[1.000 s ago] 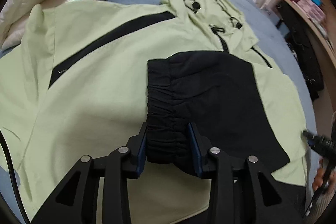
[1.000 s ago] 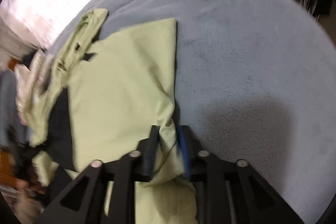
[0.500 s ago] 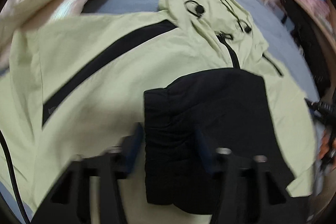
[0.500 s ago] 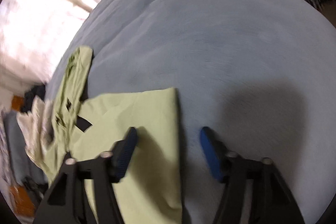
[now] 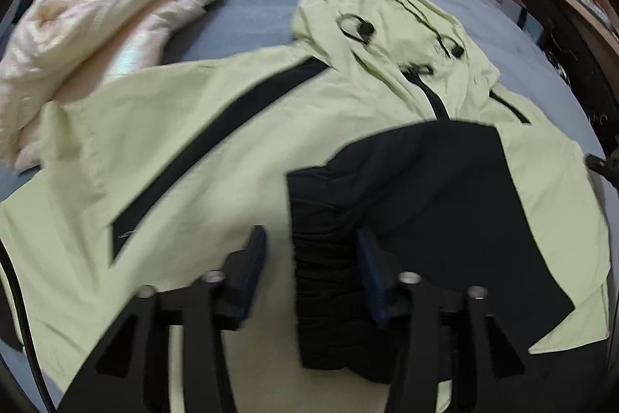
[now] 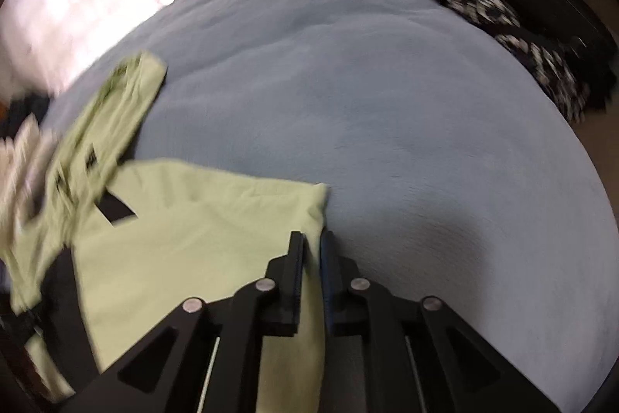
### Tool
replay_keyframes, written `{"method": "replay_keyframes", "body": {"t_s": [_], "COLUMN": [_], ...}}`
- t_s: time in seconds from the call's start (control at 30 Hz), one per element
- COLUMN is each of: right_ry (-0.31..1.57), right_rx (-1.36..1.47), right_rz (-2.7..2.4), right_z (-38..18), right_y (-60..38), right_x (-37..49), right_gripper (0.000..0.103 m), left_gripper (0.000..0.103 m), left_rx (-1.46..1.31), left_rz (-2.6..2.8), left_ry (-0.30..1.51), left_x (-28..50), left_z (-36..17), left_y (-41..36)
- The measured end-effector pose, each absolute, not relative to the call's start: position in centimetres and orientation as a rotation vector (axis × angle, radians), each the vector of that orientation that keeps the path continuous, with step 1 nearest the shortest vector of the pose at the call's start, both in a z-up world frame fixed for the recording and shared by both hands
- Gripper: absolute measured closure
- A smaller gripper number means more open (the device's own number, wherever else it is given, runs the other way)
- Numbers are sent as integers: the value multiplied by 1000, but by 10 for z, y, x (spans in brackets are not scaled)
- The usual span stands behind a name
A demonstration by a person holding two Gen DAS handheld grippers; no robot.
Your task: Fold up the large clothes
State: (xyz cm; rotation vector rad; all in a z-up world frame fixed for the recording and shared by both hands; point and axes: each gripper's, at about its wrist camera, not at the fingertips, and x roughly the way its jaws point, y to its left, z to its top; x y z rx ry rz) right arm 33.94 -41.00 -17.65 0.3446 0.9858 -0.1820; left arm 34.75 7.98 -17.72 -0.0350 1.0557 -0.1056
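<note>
My light-green jacket lay spread on the blue bed cover, hood toward the window, and its black sleeve sat folded across the chest. My left gripper had just been opening; its pads stood apart either side of the gathered cuff, not pressing it. The risk there, as I judged it: with the cuff loose, the sleeve could slide or spring off the fold, especially if a pad snagged the elastic as I pulled away.

My right gripper had its jaws nearly together at the jacket's green edge. The view was blurred, so I couldn't tell whether fabric was truly pinched. If it wasn't, the next fold would drag nothing, or only one layer, and skew the body.

Both tools pointed steeply down at the bed. A cream quilted coat lay beyond the jacket.
</note>
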Motion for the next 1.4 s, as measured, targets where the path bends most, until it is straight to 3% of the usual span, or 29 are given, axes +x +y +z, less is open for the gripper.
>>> {"method": "replay_keyframes", "body": {"t_s": [0.17, 0.27, 0.3, 0.43, 0.6, 0.87, 1.07, 1.4], "right_ry": [934, 936, 952, 1026, 1074, 1039, 1053, 940], "right_rx": [308, 326, 329, 258, 59, -52, 161, 61], "right_rz": [-142, -42, -9, 122, 144, -142, -281, -59], "right_z": [-149, -146, -149, -167, -203, -203, -193, -158], "right_y": [-385, -351, -334, -262, -192, -277, -370, -279], "right_x": [307, 292, 287, 277, 267, 258, 246, 284], "right_gripper": [88, 57, 55, 55, 55, 57, 51, 51], "left_gripper": [49, 49, 49, 49, 49, 51, 52, 51], "left_rx": [-43, -34, -45, -160, -108, -8, 9, -49], "left_rz": [-81, -93, -93, -170, -166, -136, -150, -114], "left_ry": [937, 891, 901, 944, 1027, 1041, 1045, 975], "left_x": [324, 311, 312, 300, 291, 292, 291, 320], "left_z": [-146, -134, -133, -138, -176, -195, -192, -157], "left_y": [90, 81, 76, 48, 7, 16, 21, 15]}}
